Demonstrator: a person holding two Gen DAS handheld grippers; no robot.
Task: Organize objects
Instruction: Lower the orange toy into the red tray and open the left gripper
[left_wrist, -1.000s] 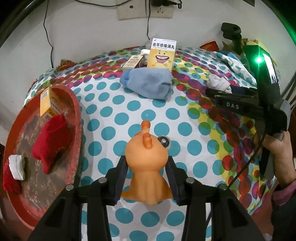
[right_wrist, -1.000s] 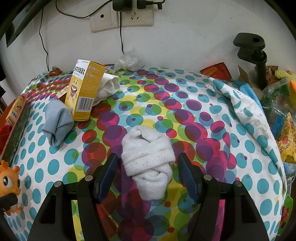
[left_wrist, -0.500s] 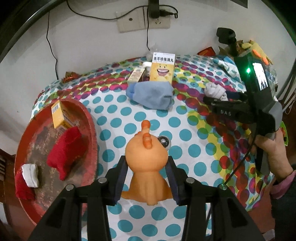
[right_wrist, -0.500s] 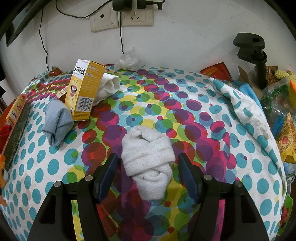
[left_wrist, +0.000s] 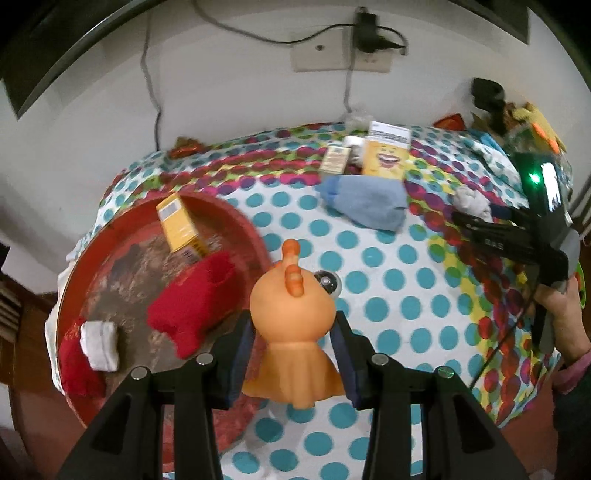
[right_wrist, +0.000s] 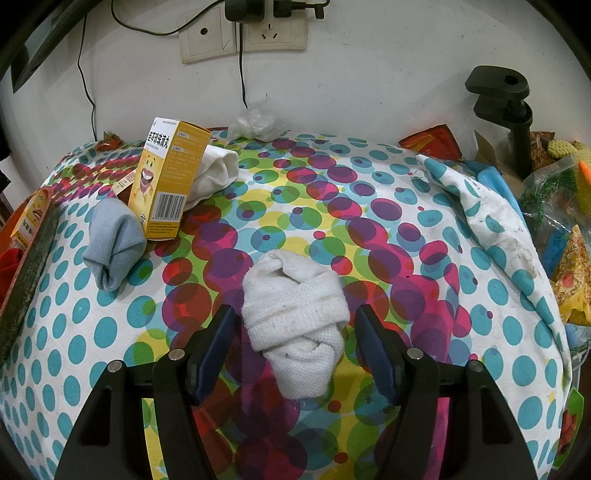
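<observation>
While clamped between the pads: the orange toy figure (left_wrist: 293, 334) is hanging above the spotted tablecloth (left_wrist: 388, 258), near the rim of the red tray (left_wrist: 255, 236) but not yet over its floor.
Left gripper (left_wrist: 293, 360): its jaws are pressing both flanks of the toy's narrow body, under the wide head, and carrying it clear of the cloth.
Tray contents: a red sock (left_wrist: 192, 306), a small yellow box (left_wrist: 181, 223) and a white-and-red bundle (left_wrist: 94, 349) are already lying inside, leaving bare floor mostly toward the far left.
Right gripper (right_wrist: 295, 345): its jaws are standing spread on either side of the rolled white sock (right_wrist: 295, 317), with a gap showing at each pad, so nothing is being pinched there.
Still on the cloth: a blue sock (right_wrist: 112, 245), a tall yellow carton (right_wrist: 166, 181) and a white roll (right_wrist: 216, 173) behind it are waiting to be sorted.
Slip risk: the toy looks smooth and tapered, and the pads are gripping low, so a quick swing could be tipping the heavy head forward and twisting it out.
Landing risk: a release too near the rim could be dropping the toy onto the edge, or onto the red sock, and letting it roll back onto the cloth.
Right-side risk: closing on only the loose top fold could be unrolling the white sock instead of lifting it whole.
</observation>
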